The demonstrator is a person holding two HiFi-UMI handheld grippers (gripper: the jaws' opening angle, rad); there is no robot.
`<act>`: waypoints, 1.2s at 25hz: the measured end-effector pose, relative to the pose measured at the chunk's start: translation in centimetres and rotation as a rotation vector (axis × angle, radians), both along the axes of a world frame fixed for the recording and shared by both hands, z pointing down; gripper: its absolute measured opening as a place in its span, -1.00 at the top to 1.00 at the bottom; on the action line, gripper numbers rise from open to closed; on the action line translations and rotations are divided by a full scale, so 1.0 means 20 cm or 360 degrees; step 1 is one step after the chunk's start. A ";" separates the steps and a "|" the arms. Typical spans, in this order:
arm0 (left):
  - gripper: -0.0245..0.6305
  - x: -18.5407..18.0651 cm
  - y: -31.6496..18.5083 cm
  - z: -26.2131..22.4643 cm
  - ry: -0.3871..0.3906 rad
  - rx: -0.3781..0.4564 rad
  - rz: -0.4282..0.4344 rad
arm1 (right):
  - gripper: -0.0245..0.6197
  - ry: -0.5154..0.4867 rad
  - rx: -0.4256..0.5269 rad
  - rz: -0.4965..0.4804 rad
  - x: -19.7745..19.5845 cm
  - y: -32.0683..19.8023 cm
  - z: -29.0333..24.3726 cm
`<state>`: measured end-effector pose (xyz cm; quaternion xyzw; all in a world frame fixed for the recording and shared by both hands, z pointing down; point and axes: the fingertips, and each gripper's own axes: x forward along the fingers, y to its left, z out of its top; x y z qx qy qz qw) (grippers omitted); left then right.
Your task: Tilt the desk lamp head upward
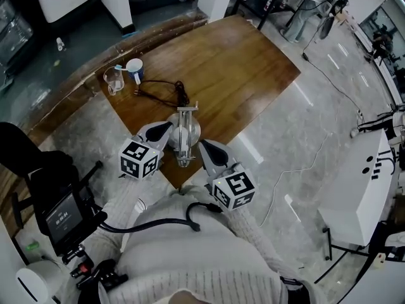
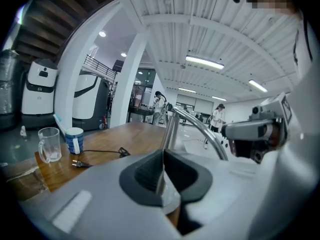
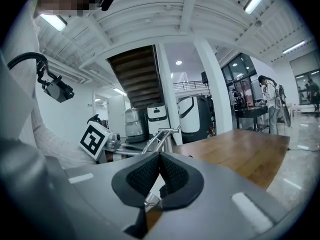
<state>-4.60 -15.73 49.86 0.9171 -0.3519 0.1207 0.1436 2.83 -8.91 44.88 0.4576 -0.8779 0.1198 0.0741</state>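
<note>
The desk lamp point(image 1: 183, 132), a silver metal one with a round part and a thin arm, stands near the front corner of the wooden table point(image 1: 240, 62). My left gripper point(image 1: 166, 126) sits just left of it and my right gripper point(image 1: 204, 145) just right of it, both beside the lamp. In the left gripper view the black pads point(image 2: 150, 174) meet with nothing between them, and the lamp's curved arm point(image 2: 200, 126) rises just beyond. The right gripper point(image 3: 159, 173) is likewise shut and empty, the lamp's frame point(image 3: 161, 135) just ahead of it.
A glass mug point(image 1: 114, 80) and a white-and-blue cup point(image 1: 134, 68) stand at the table's far left corner. The lamp's black cord and plug point(image 1: 166, 90) lie behind the lamp. A black chair point(image 1: 38, 170) is at left, a white desk point(image 1: 361, 189) at right.
</note>
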 end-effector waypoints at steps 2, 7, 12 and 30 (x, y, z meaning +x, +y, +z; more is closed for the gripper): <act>0.90 0.04 -0.01 0.03 -0.0020 -0.0017 0.0063 | 0.93 0.0041 0.0055 -0.0019 0.03 -0.03 -0.02; 0.78 0.12 -0.05 0.05 -0.0012 -0.0022 0.0133 | 0.93 0.0088 0.0083 -0.0032 0.08 -0.10 -0.03; 0.57 0.15 -0.06 0.07 -0.0029 -0.0026 0.0186 | 0.93 0.0120 0.0098 -0.0094 0.05 -0.12 -0.01; 0.46 0.19 -0.10 0.05 0.0014 -0.0114 0.0504 | 0.29 0.1763 0.1391 -0.0969 -0.14 -0.01 0.09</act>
